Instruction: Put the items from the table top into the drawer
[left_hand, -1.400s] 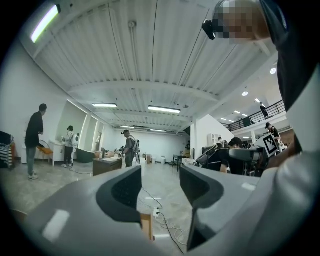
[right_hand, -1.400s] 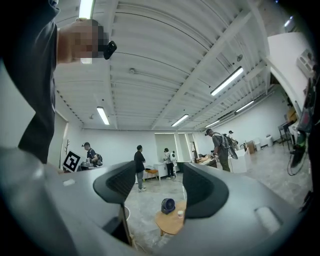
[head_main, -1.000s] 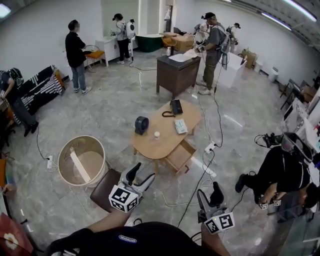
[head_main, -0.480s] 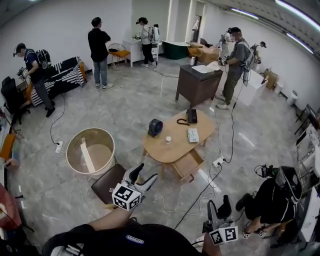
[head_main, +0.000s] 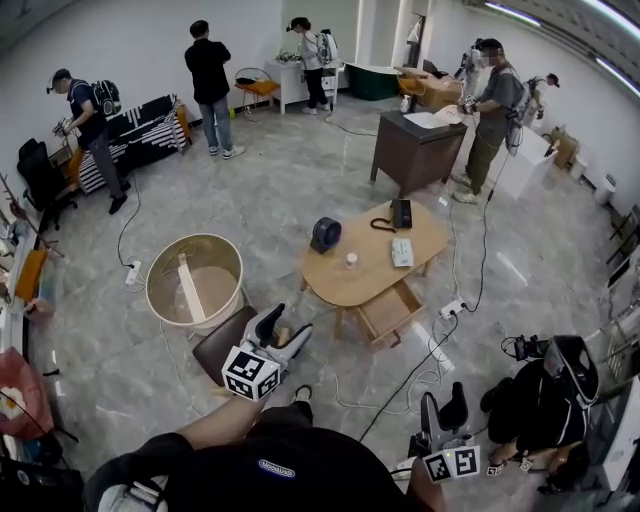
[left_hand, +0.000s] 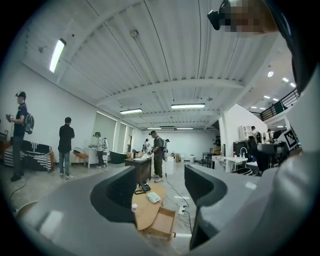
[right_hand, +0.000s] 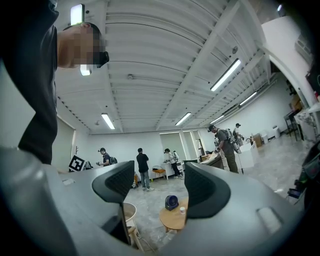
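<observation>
A low oval wooden table (head_main: 372, 278) stands on the floor well ahead of me, its drawer (head_main: 390, 313) pulled open on the near right side. On top are a black round speaker (head_main: 325, 235), a small white cup (head_main: 351, 260), a white flat packet (head_main: 402, 252) and a black phone (head_main: 400, 213). My left gripper (head_main: 284, 330) is open and empty, held in the air short of the table. My right gripper (head_main: 443, 406) is open and empty too, low at the right. The left gripper view shows the table (left_hand: 144, 210) and drawer (left_hand: 162, 226) between its jaws. The right gripper view shows the speaker (right_hand: 171, 202) and cup (right_hand: 182, 210).
A round wooden tub (head_main: 195, 281) and a brown stool (head_main: 222, 345) stand left of the table. Cables and a power strip (head_main: 450, 308) lie on the floor to its right. A dark desk (head_main: 415, 148) stands behind. A person crouches at the right (head_main: 545, 395); others stand further off.
The head view has swung, so the table now sits further right and higher. Both grippers stay open and empty; the right one sits lower in view.
</observation>
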